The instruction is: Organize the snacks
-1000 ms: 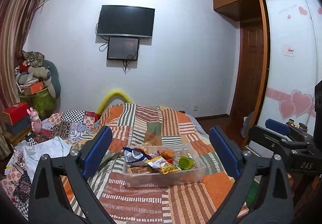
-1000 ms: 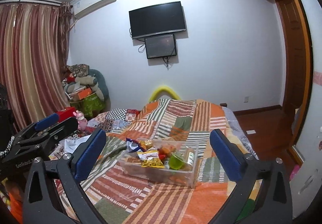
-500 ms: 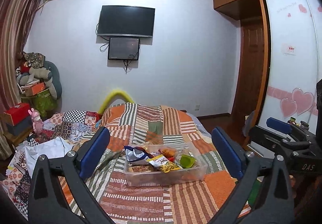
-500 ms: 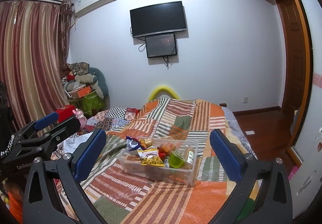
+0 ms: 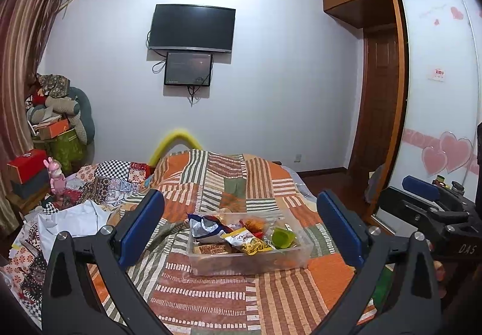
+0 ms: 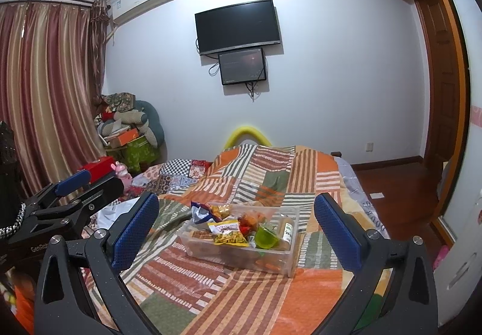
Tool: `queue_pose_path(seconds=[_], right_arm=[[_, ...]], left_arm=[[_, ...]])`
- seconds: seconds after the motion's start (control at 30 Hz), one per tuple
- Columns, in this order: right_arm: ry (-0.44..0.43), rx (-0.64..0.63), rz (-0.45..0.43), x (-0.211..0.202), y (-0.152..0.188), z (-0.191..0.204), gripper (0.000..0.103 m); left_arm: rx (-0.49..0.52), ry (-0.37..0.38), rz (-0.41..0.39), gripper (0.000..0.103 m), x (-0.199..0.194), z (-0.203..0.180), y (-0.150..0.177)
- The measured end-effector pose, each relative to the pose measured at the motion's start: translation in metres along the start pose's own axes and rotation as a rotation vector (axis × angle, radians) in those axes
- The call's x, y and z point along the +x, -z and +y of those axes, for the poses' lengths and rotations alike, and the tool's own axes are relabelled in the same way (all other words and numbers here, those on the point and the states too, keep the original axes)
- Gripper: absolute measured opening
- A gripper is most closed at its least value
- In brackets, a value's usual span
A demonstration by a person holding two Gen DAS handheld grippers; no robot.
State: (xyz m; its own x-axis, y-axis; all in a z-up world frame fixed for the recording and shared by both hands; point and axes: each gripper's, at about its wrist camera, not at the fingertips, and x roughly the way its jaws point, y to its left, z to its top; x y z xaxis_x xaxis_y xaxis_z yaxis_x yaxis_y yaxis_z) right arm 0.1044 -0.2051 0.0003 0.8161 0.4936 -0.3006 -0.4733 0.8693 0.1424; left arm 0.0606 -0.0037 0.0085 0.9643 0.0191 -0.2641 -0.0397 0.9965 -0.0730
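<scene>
We hold both the left gripper (image 5: 241, 226) and the right gripper (image 6: 236, 228), stamped "DAS" (image 5: 466, 249), spread empty, snack bin (image 5: 250, 259) at twelve o'clock.

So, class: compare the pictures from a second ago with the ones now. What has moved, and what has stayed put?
Little changed. Both views shifted slightly, the left more; the left gripper and right gripper stay open and empty. The clear bin of snacks rests unmoved on the quilt.
</scene>
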Motion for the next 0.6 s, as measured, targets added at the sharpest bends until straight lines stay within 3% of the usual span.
queue_pose_path(seconds=[0.6], right_arm=[[0.001, 0.006, 0.005, 0.0027, -0.0011, -0.0024, 0.103]], left_arm=[[0.0, 0.009, 0.009, 0.103, -0.0005, 0.0003, 0.0015]])
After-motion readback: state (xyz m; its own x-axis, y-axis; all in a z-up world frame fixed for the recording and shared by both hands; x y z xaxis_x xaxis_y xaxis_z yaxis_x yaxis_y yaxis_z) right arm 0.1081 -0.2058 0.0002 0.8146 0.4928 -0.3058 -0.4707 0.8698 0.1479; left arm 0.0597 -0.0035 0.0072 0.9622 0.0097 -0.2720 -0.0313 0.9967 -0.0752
